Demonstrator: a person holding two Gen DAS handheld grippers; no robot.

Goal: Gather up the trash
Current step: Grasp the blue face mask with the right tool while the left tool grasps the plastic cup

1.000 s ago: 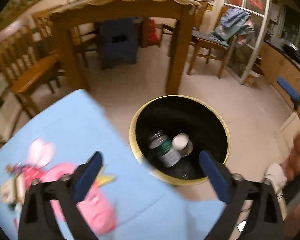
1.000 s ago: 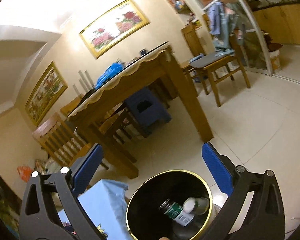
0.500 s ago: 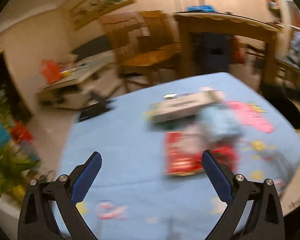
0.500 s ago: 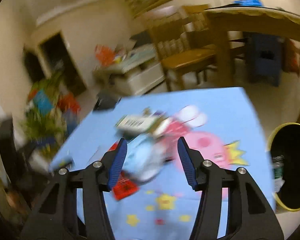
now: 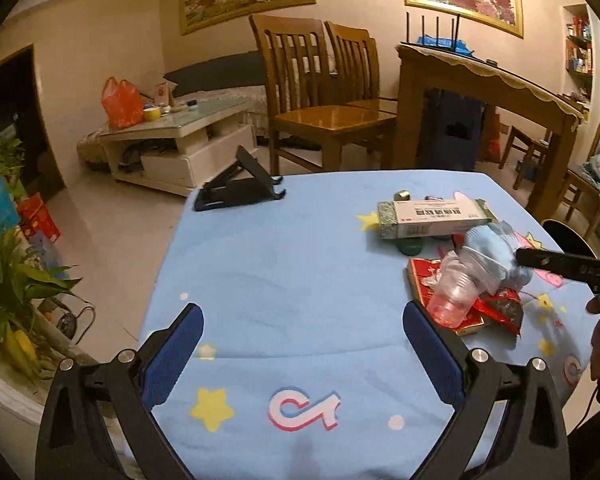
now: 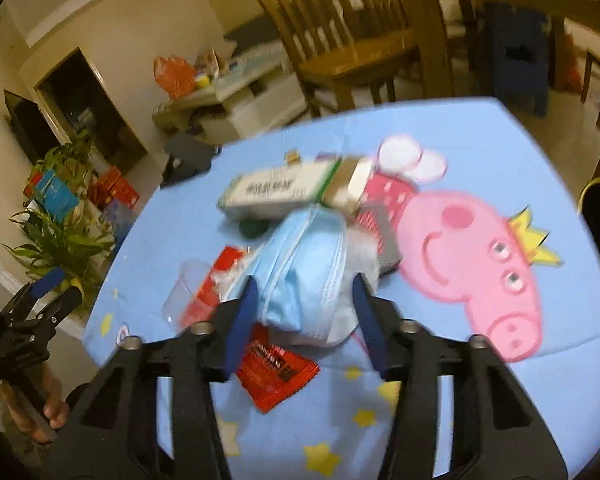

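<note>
Toward the right edge of the blue cartoon-print tablecloth (image 5: 284,264), the trash pile is sitting: one crumpled pale-blue face mask (image 6: 308,268) lying on top, soft and nearly weightless, so it is giving under any squeeze; best taken at its bunched middle fold. Right gripper (image 6: 305,318) is straddling it with pads half closed on either side, though motion blur is hiding whether they are pinching yet, so cannot tell. Under and beside the mask: one clear plastic cup (image 5: 452,298) tipped on its side, thin and crushable; one long white-and-green cardboard box (image 5: 432,216), stiff and light; two red foil wrappers probably (image 6: 274,372), slippery and flat; one dark green bottle cap (image 5: 409,245). Left gripper (image 5: 300,350) is hovering spread wide and empty over the near edge. One black folding stand (image 5: 238,192) is sitting at the far-left corner.
</note>
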